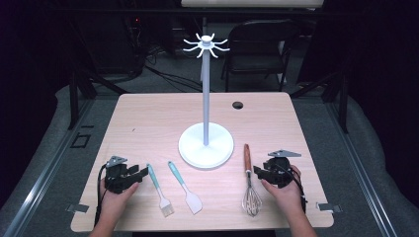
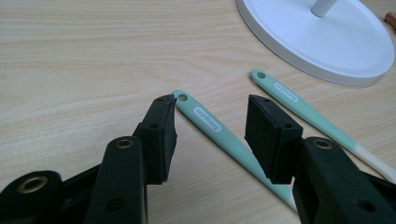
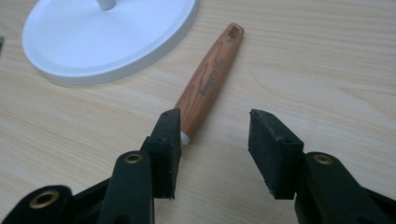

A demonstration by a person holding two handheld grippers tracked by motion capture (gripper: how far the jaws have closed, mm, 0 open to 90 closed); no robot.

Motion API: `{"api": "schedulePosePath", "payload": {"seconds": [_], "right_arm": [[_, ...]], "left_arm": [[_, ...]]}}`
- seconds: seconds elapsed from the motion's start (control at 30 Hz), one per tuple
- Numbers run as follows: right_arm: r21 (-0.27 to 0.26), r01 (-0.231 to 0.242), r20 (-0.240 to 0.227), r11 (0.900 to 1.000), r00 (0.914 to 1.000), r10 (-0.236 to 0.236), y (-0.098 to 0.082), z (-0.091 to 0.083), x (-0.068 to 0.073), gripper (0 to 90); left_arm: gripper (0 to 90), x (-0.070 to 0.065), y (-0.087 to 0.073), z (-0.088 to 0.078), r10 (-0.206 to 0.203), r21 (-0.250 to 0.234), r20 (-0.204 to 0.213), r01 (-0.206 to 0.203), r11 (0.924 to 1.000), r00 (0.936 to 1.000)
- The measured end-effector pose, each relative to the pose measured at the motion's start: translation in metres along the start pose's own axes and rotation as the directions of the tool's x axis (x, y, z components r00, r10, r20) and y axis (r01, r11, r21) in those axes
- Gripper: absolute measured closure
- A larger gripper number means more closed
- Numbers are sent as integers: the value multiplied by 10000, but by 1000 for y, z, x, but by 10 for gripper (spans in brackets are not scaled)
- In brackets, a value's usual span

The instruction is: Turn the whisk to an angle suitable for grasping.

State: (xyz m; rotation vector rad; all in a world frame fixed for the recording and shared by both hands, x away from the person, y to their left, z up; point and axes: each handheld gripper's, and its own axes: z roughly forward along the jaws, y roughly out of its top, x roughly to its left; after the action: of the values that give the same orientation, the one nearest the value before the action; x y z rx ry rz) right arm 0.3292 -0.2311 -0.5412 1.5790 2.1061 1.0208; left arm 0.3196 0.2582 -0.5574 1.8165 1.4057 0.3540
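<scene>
Brush and whisk both sitting untouched between wide jaws

Brush (image 2: 224, 135) with the mint handle lies flat on the surface (image 1: 148, 123), handle end toward the white stand, bristles toward the person. The left hand-held gripper (image 1: 132, 174) rests just beside it, jaws spread apart, with the handle running through the gap in the left gripper view, not pinched. Next to it, a mint spatula (image 1: 185, 186) lies roughly parallel, a bit closer to the stand's round base (image 1: 217, 148).

Over on the other side, the whisk (image 1: 249, 180) with the wooden handle lies with its wire end toward the person. The right hand-held gripper (image 1: 262, 173) sits just beside the handle, jaws also spread, nothing pinched; in the right gripper view the handle pokes out past the left jaw.

The stand's pole rises mid-surface, topped with a ring of hooks (image 1: 206, 45).
</scene>
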Motion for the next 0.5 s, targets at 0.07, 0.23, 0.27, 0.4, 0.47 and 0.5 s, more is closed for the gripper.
{"api": "schedulePosePath", "payload": {"seconds": [0.07,0.23,0.27,0.4,0.47,0.5], "right_arm": [[-4,-128,-156,9999,9998,128,2,4,1,548],[293,-610,-506,9977,9968,624,7,11,3,571],[340,-579,-530,9977,9968,597,8,12,3,575],[467,-707,-686,9964,9949,738,9,16,4,584],[506,-758,-655,9958,9947,791,10,18,4,586],[605,-820,-639,9948,9943,858,11,19,3,594]], "left_arm": [[526,1,-1,-1,-26,52,-27,26,10000,10000],[526,2,-4,-1,-7,106,-175,9,9999,9998],[526,2,-4,-1,-28,124,-202,31,9999,9998],[526,3,-6,-2,-28,241,-287,35,9997,9996],[526,2,-6,-2,-34,205,-326,41,9998,9995],[526,2,-6,-2,-41,195,-333,48,9998,9994]]}}
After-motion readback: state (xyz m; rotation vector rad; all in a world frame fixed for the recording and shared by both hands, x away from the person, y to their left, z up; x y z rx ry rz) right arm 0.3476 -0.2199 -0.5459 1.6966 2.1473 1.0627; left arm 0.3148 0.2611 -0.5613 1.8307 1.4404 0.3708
